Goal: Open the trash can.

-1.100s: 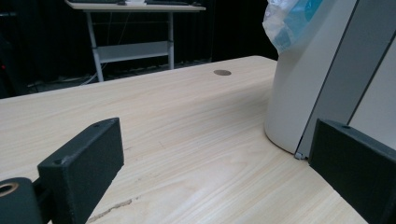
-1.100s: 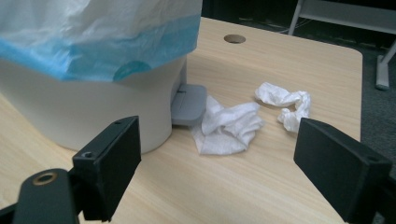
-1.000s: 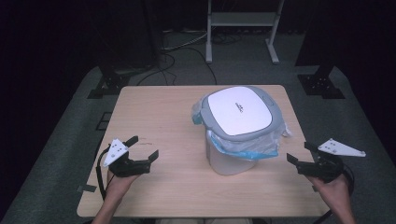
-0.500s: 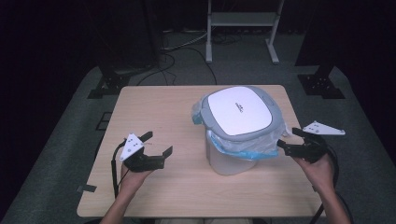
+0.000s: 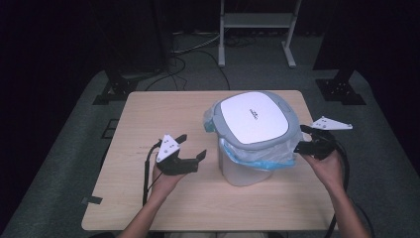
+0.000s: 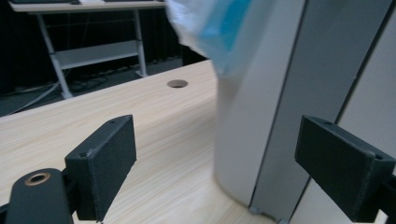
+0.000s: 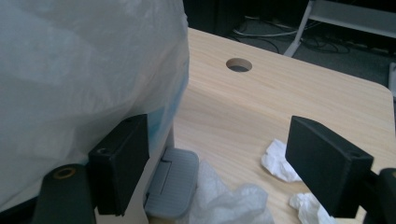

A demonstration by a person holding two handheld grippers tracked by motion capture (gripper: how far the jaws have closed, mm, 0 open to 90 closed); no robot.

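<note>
Fingers (image 6: 105, 161) flank white lidded bin (image 5: 252, 136), blue liner (image 5: 257, 153) bulging.

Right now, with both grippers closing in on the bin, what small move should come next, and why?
Probably ease the right gripper in a little further to pinch the overhanging bag liner below the lid. Its jaws are open with nothing between the pads, one jaw already beside the plastic. The left gripper, open, is apart from the bin.

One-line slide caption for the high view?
Two open hand-held grippers, left gripper and right gripper, flank a lidded, bag-lined bin on a wooden table.
</note>
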